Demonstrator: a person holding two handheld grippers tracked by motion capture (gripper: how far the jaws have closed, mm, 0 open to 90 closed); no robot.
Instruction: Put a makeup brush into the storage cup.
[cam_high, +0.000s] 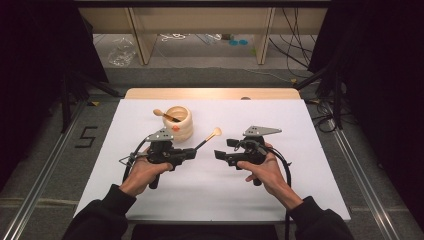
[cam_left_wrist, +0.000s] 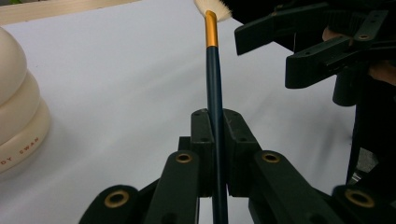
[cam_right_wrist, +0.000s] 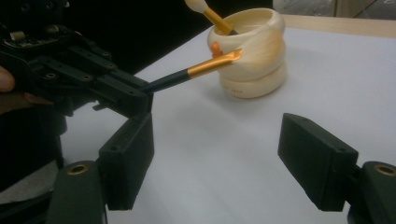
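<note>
My left gripper (cam_high: 192, 151) is shut on the dark handle of a makeup brush (cam_high: 210, 137). The brush has a gold ferrule and pale bristles, and it points up and to the right toward the other hand. In the left gripper view the brush (cam_left_wrist: 212, 70) runs straight up between the closed pads. My right gripper (cam_high: 219, 154) faces it from the right, open with nothing between its pads; its jaws stand wide apart in the right gripper view (cam_right_wrist: 219, 154). A cream ringed brush holder (cam_high: 179, 121) stands behind the left gripper, with a second brush (cam_high: 167, 116) leaning inside it.
The white table top (cam_high: 300, 165) has a wooden strip (cam_high: 210, 93) along its far edge. Beyond it are wooden frame legs (cam_high: 263, 35), cables and a plastic bag (cam_high: 121, 52) on the floor. Dark curtains flank both sides.
</note>
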